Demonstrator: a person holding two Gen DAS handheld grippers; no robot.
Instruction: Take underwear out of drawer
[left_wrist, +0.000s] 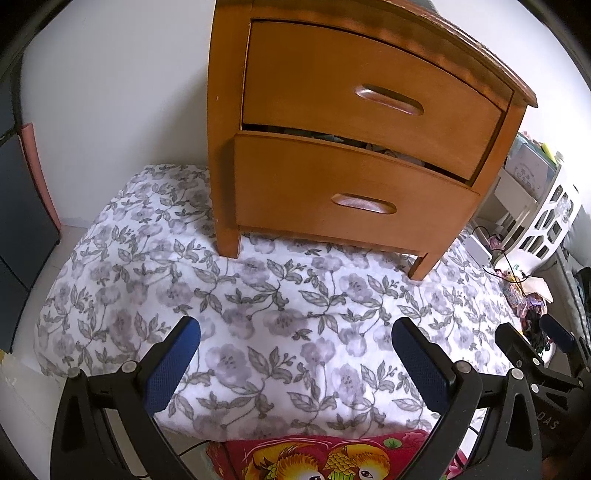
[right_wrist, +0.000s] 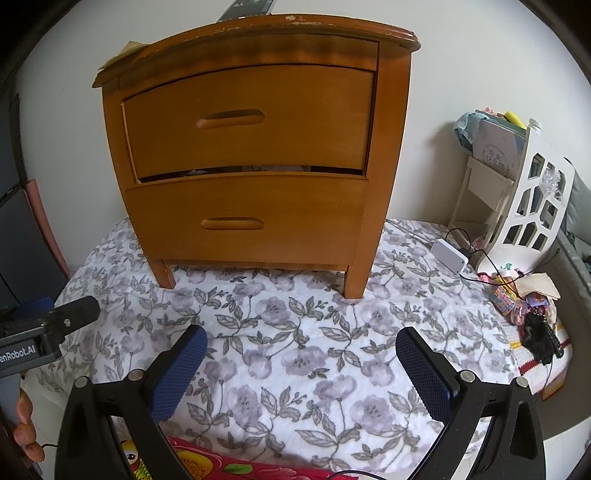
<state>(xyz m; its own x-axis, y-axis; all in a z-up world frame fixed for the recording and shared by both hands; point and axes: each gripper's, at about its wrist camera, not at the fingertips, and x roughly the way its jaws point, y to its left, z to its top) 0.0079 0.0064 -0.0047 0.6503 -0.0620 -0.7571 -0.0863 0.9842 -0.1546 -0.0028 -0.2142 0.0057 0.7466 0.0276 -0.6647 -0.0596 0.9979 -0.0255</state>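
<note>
A wooden nightstand (left_wrist: 332, 129) (right_wrist: 255, 155) with two drawers stands on a floral blanket. Its lower drawer (left_wrist: 351, 206) (right_wrist: 243, 221) is pulled out a little, and folded cloth (left_wrist: 384, 150) (right_wrist: 258, 169) shows in the gap above its front; I cannot tell whether it is underwear. My left gripper (left_wrist: 295, 332) is open above the blanket, well short of the drawer, nothing between its blue pads. My right gripper (right_wrist: 301, 341) is open too and holds nothing. Each gripper shows at the edge of the other's view.
The floral blanket (left_wrist: 258, 314) (right_wrist: 295, 332) covers the floor before the nightstand. A white rack (right_wrist: 517, 206), a white box with a cable (right_wrist: 448, 254) and small clutter (right_wrist: 524, 299) lie to the right. A red printed cloth (left_wrist: 314, 458) is at the near edge.
</note>
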